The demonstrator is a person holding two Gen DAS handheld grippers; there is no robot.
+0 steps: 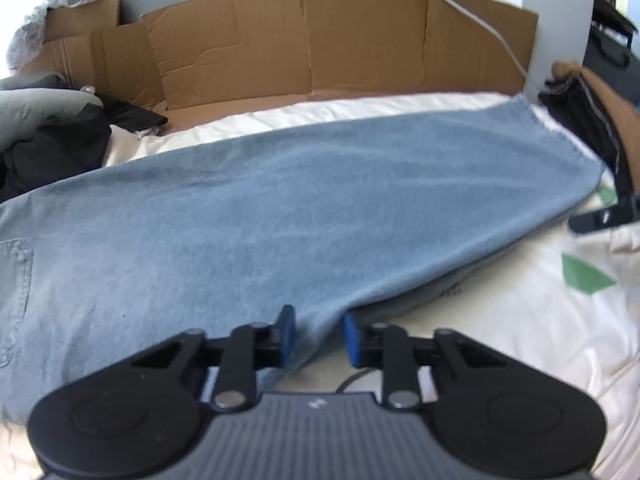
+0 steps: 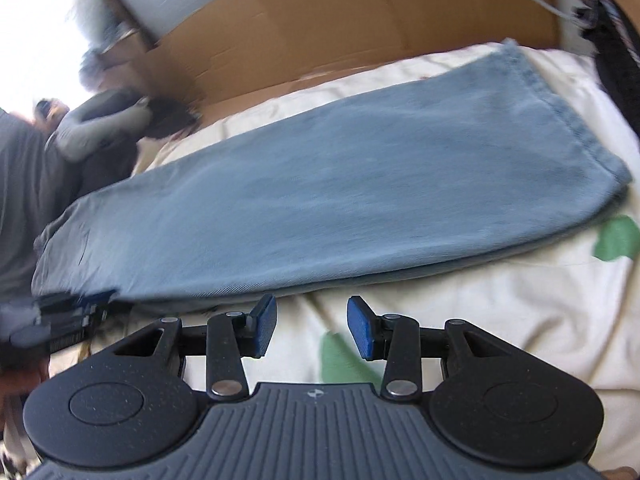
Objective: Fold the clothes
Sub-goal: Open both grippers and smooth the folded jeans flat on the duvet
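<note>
A pair of light blue jeans [image 1: 280,208] lies folded lengthwise, leg over leg, across a cream bedsheet [image 1: 500,320] printed with green shapes. The hems point to the far right and a back pocket shows at the left edge of the left wrist view.

The left gripper [image 1: 319,334] sits at the near edge of the jeans. Its blue pads [image 1: 352,338] stand apart, with the fold of denim running between them; I cannot tell whether they touch the cloth.

The right gripper [image 2: 312,326] is near the same long edge, over bare sheet just beside the denim. Its fingers are spread and hold nothing.

Behind the bed stands flattened brown cardboard [image 1: 320,40]. A heap of grey and black clothing [image 1: 52,128] lies at the far left.
</note>
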